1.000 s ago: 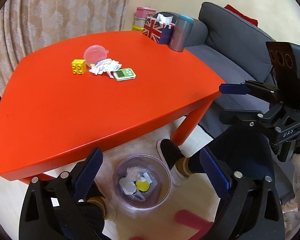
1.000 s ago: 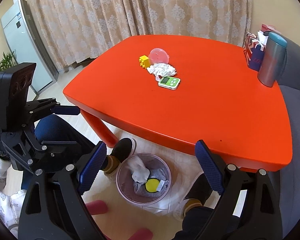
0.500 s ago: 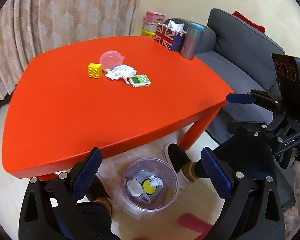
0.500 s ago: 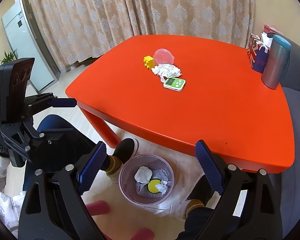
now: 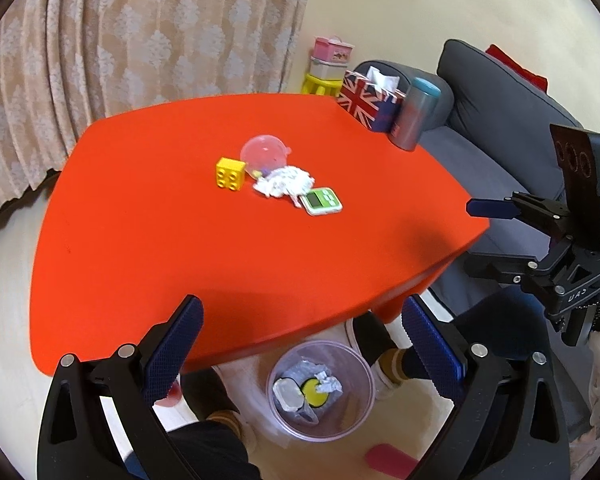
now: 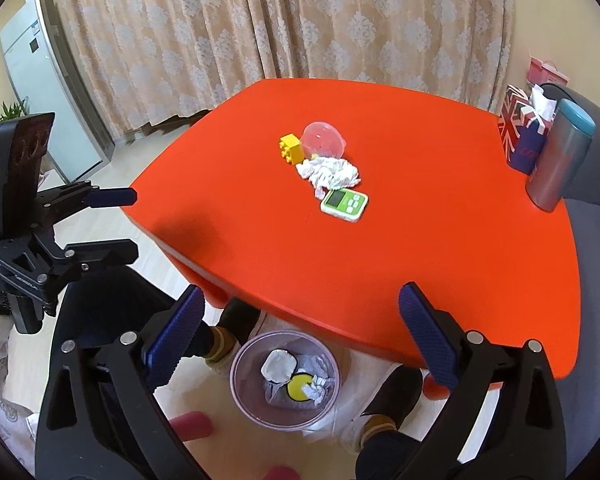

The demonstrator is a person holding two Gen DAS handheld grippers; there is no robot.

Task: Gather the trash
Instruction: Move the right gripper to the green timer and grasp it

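Over table point(image 5: 148, 264) near edge: left tongs point(image 5: 304, 336), right tongs point(image 6: 300, 320) spread wide, empty.

On the red table point(image 5: 180, 248) a yellow brick point(image 5: 230, 173), clear dome point(image 5: 265, 153), crumpled tissue point(image 5: 285, 182) and green timer point(image 5: 322, 201) are clustered; a tissue box point(image 5: 364, 102) and tumbler point(image 5: 414, 118) are seen at the far right.

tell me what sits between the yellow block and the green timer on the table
A crumpled white tissue lies between the yellow block and green timer, beside a clear pink dome; both views show it.

Two black plastic grippers, left gripper point(image 5: 300, 340) and right gripper point(image 6: 300, 330), with blue textured pads point(image 5: 172, 344), silver screws point(image 5: 126, 349); dark trousers point(image 6: 112, 300), mustard socks point(image 6: 220, 342).
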